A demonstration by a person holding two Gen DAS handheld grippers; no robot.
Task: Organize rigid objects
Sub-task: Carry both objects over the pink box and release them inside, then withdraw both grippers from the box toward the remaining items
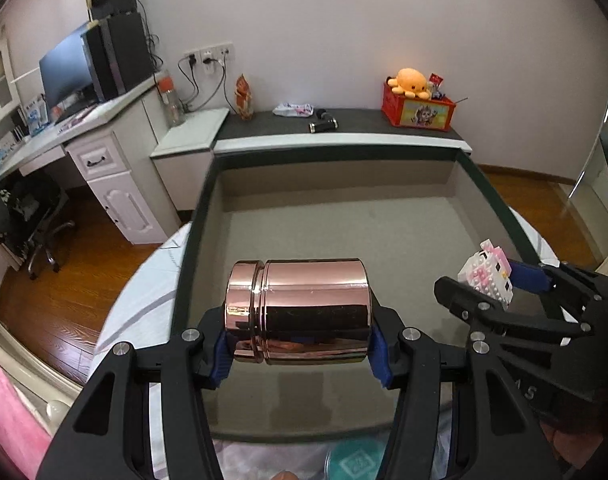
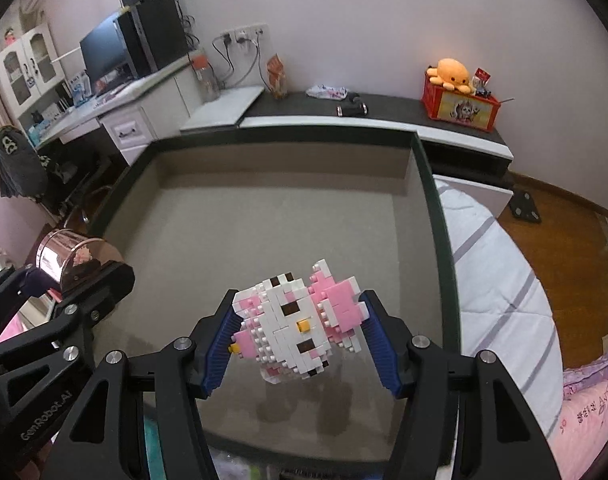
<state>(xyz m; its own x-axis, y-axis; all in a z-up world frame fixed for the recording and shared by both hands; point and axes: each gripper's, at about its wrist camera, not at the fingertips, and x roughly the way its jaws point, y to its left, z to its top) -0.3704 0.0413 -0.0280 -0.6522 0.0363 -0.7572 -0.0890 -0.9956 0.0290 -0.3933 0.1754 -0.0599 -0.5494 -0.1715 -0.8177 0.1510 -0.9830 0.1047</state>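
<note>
My left gripper (image 1: 300, 354) is shut on a shiny rose-gold metal canister (image 1: 298, 310), held sideways by its two ends above the near part of a large grey felt-lined box (image 1: 344, 216). My right gripper (image 2: 298, 340) is shut on a pink and white building-block cat figure (image 2: 298, 326), also hanging over the box floor (image 2: 264, 216). In the left wrist view the right gripper (image 1: 500, 292) with the block figure (image 1: 490, 276) shows at the right edge. In the right wrist view the canister (image 2: 80, 258) shows at the left, partly hidden by the left gripper's finger (image 2: 100, 288).
The box has dark green rims (image 2: 436, 216) and sits on a bed with a white striped quilt (image 2: 500, 280). Behind it runs a dark shelf (image 1: 344, 120) with a red crate (image 1: 418, 110), an orange plush octopus (image 1: 412, 82) and small items. A white desk (image 1: 84, 136) stands to the left.
</note>
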